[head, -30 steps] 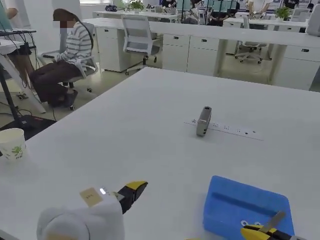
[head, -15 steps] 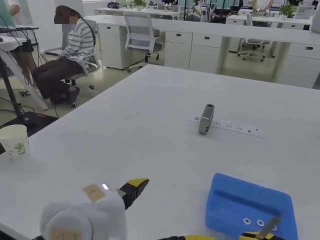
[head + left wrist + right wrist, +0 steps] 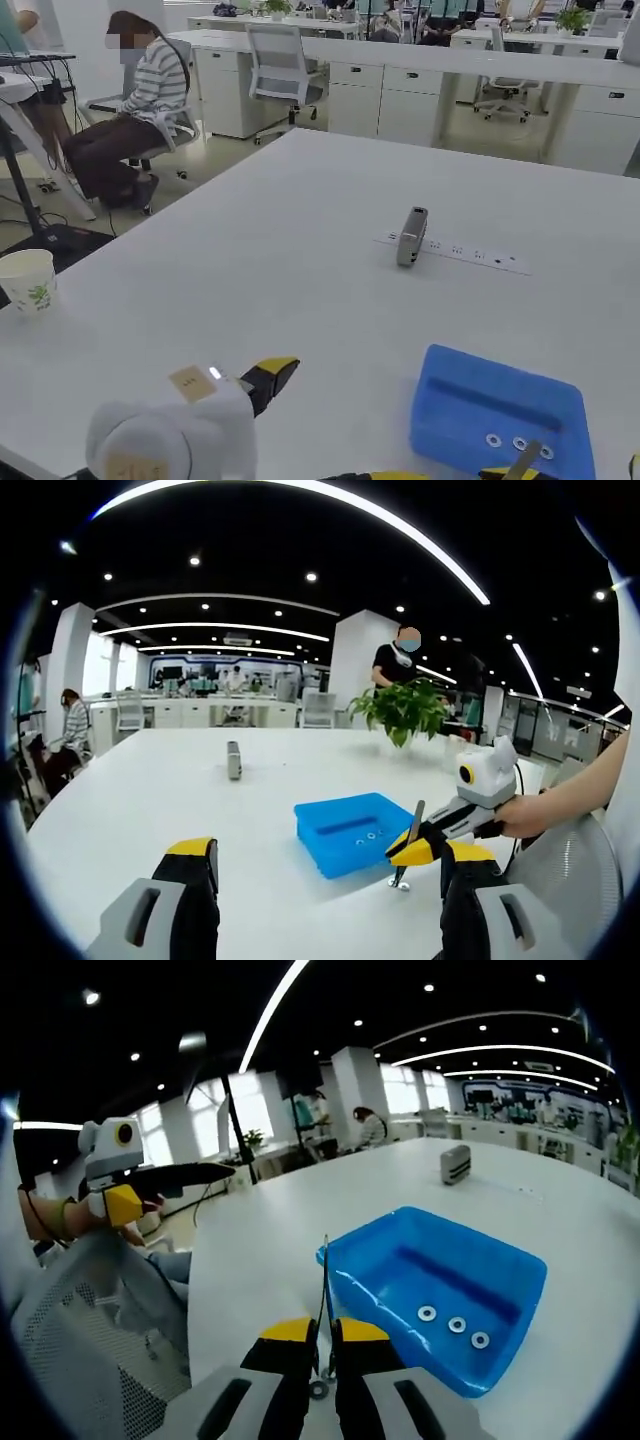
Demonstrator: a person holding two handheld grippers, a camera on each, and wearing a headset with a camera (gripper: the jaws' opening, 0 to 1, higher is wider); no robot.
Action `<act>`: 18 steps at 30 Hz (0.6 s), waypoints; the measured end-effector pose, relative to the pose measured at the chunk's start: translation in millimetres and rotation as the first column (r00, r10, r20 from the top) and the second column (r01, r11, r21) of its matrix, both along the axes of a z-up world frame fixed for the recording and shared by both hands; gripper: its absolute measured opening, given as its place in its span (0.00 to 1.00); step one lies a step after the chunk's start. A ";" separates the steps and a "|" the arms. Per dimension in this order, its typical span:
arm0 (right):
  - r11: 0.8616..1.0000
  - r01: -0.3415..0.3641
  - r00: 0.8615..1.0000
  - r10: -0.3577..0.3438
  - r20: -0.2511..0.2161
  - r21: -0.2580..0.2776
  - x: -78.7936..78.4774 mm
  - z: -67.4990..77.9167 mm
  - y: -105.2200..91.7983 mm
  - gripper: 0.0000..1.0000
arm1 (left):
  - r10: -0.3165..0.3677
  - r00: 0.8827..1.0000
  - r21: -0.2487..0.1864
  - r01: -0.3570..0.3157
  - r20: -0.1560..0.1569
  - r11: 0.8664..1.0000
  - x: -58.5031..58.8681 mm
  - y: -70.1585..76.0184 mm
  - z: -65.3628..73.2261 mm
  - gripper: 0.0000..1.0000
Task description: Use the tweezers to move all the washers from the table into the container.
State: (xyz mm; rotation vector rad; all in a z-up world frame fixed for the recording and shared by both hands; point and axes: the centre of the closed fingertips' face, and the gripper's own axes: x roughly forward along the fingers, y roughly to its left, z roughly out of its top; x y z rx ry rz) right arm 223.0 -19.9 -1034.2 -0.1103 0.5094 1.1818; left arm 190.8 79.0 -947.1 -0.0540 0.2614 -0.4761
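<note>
The right gripper (image 3: 320, 1332) is clamping its jaws tight on the tweezers (image 3: 325, 1270), whose thin blades are rising straight ahead from between them. One washer (image 3: 318, 1390) is lying on the white surface (image 3: 270, 1230) directly beneath these jaws. Just ahead and to their right, the blue container (image 3: 385, 1325) is holding three washers (image 3: 457, 1324) in a row. The left gripper (image 3: 327, 852) is hovering with its jaws spread wide and nothing between them. The container is sitting just ahead of them, and a grey box (image 3: 233, 760) is standing farther off.
</note>
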 end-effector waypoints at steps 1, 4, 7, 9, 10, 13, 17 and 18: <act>1.000 -0.015 1.000 0.015 0.017 -0.011 -0.9 -0.2 0.2 0.04 | -0.001 1.000 0.002 0.001 0.000 1.000 0.0 -0.1 0.0 0.94; 0.997 -0.060 0.996 0.062 0.069 -0.043 -5.7 -0.3 2.0 0.04 | -0.002 1.000 0.005 0.002 -0.001 1.000 -0.1 0.0 -0.5 0.94; 0.995 -0.079 0.993 0.084 0.088 -0.061 -9.2 -1.1 2.5 0.03 | -0.002 1.000 0.009 0.002 -0.001 1.000 -0.1 0.2 -1.0 0.94; 0.994 -0.082 0.992 0.089 0.093 -0.075 -9.1 -1.7 1.7 0.03 | -0.002 1.000 0.012 0.002 -0.002 1.000 -0.3 0.2 -1.3 0.94; 0.993 -0.085 0.991 0.092 0.096 -0.078 -8.6 -1.9 1.4 0.03 | -0.002 1.000 0.014 0.002 -0.002 1.000 -0.4 0.1 -1.5 0.93; 0.994 -0.078 0.993 0.084 0.085 -0.071 -5.9 -2.2 1.1 0.03 | -0.005 1.000 0.021 0.006 -0.010 1.000 -0.9 -0.3 -3.2 0.93; 1.000 -0.015 1.000 0.015 -0.004 -0.027 0.7 -2.4 1.6 0.03 | -0.008 1.000 0.025 0.008 -0.006 1.000 -1.0 -0.5 -2.8 0.93; 1.000 -0.001 1.000 0.001 -0.011 -0.026 3.9 -2.8 0.7 0.03 | -0.007 1.000 0.024 0.007 -0.005 1.000 -1.1 -0.4 -2.6 0.93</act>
